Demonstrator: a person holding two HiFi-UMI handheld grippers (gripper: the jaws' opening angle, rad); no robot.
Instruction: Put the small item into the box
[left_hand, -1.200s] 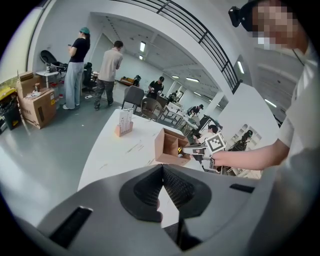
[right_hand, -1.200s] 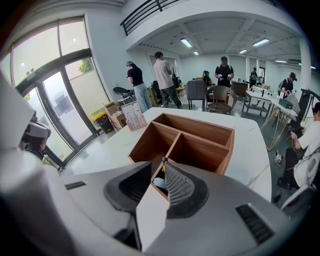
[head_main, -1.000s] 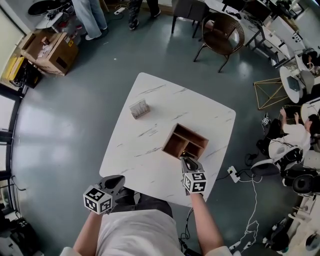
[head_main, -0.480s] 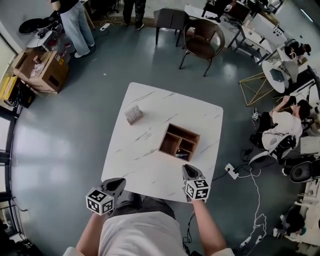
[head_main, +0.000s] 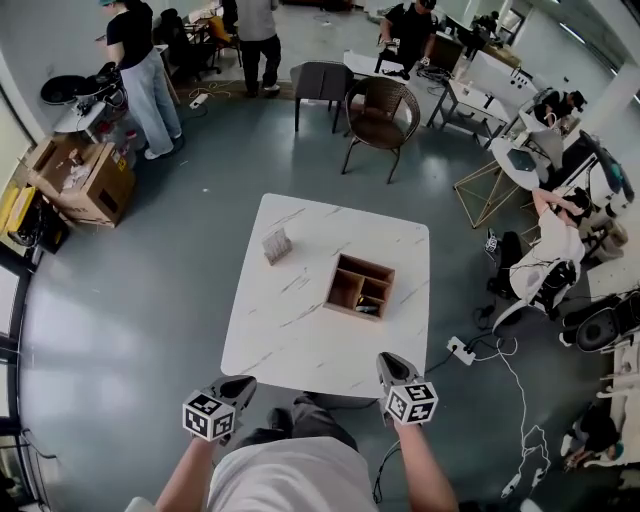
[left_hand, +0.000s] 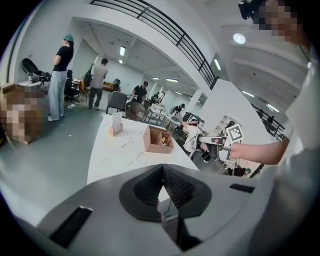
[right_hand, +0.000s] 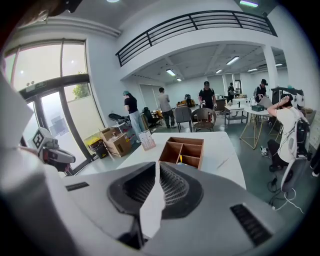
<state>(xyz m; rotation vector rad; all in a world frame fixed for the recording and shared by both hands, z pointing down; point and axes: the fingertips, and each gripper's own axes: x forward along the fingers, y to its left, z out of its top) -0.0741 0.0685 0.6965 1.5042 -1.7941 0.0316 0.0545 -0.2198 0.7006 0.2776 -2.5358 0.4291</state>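
Withdrawn from the box (head_main: 366, 263), the right gripper (head_main: 388, 360) is now held off the near edge of the table (head_main: 300, 330), jaws parted by a sliver and empty, while the left gripper (head_main: 243, 382) has jaws pressed together. Well ahead of both, the small item (head_main: 366, 308) is seen in a near compartment, so the placing is judged done.

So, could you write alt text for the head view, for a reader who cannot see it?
From above, a person holds the left gripper and right gripper off the near edge of a white marble table. On it stand a wooden divided box and a small card stand.
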